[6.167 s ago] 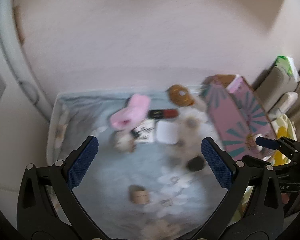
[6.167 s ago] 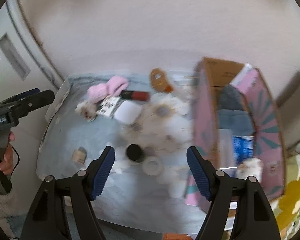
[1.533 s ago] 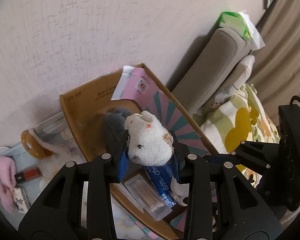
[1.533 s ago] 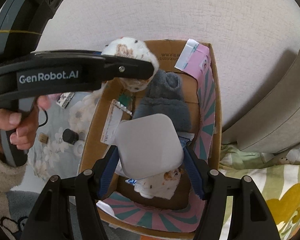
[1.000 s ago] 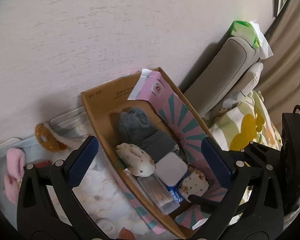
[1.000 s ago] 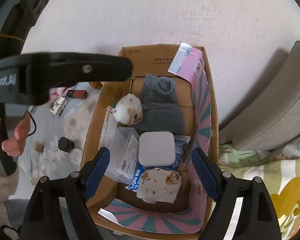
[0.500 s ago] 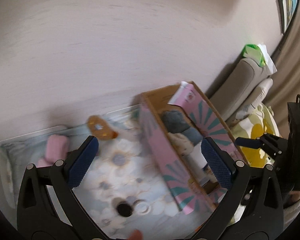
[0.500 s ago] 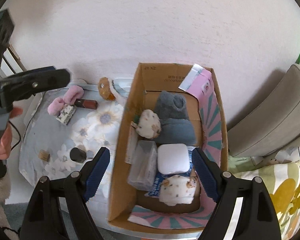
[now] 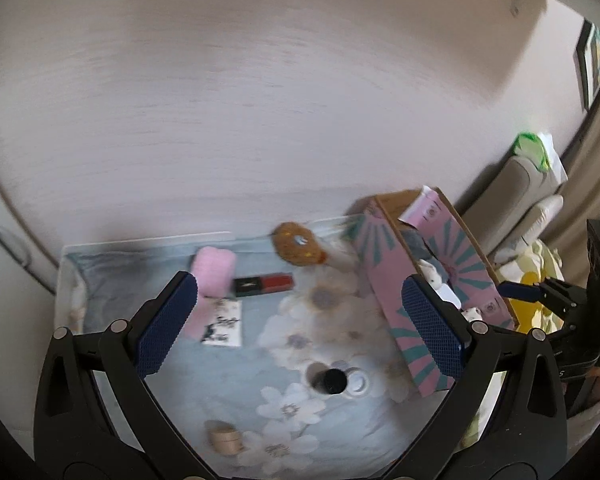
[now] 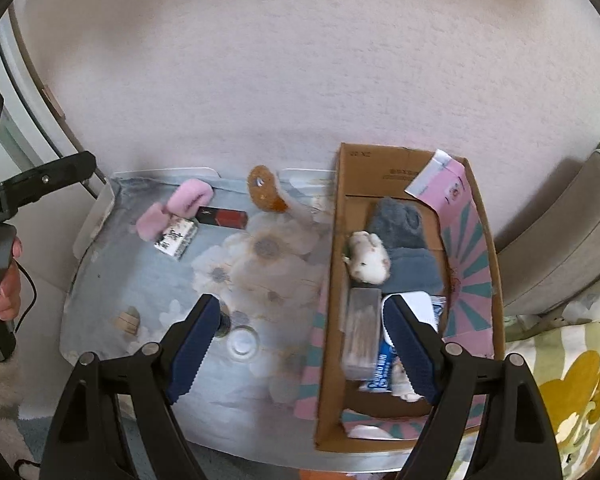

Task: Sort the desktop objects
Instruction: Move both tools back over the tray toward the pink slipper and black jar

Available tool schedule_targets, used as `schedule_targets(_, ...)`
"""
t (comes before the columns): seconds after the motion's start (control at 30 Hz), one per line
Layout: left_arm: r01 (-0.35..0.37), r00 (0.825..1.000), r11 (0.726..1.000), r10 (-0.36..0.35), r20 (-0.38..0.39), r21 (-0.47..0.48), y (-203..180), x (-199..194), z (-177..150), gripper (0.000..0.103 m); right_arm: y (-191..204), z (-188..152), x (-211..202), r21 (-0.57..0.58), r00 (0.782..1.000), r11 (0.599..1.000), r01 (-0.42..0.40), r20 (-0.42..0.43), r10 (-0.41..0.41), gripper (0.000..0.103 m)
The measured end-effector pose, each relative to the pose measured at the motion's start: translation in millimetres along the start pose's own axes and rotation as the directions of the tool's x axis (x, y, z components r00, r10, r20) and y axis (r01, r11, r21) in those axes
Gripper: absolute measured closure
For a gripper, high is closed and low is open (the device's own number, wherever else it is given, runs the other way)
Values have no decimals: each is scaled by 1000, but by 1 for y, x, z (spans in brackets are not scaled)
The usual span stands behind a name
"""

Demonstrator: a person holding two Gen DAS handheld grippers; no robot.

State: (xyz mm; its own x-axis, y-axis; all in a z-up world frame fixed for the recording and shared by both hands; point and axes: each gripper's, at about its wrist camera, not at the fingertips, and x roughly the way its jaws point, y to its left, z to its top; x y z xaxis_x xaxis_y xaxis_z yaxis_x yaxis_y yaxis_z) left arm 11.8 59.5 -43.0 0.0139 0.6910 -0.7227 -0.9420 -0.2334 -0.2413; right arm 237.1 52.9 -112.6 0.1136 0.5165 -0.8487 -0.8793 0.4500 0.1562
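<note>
My left gripper (image 9: 300, 324) is open and empty above the floral mat (image 9: 228, 384). My right gripper (image 10: 304, 340) is open and empty over the box's left wall. The pink cardboard box (image 10: 470, 216) holds a plush toy (image 10: 369, 258), a grey sock (image 10: 400, 220), a clear case (image 10: 362, 326) and a white pad partly hidden by my finger. On the mat lie a pink fluffy item (image 10: 176, 208), a red-and-black box (image 10: 222, 217), a printed card box (image 10: 177, 237), a brown donut item (image 10: 264, 188), a black cap (image 9: 334, 380), a clear lid (image 10: 242, 343) and a small tan jar (image 10: 127, 319).
A textured wall stands behind the mat. A grey cushion (image 10: 560, 240) and a yellow floral blanket (image 10: 572, 392) lie right of the box. A hand holds the left gripper's handle (image 10: 0, 216) at the left edge of the right wrist view.
Both grippers let go of the plush toy and white pad into the box, opened, and pulled back. The left gripper swung left over the mat.
</note>
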Motion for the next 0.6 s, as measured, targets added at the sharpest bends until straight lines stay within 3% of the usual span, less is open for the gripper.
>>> schedule_targets(0.27, 4, 1000, 999, -4, 20, -34, 27, -21, -6, 1, 23, -5, 0, 2, 1000, 1000, -18, 3, 18, 22)
schedule_targets(0.6, 17, 1000, 1000, -17, 13, -21, 31, -25, -11, 1, 40, -4, -2, -10, 999, 999, -31, 12, 31, 22)
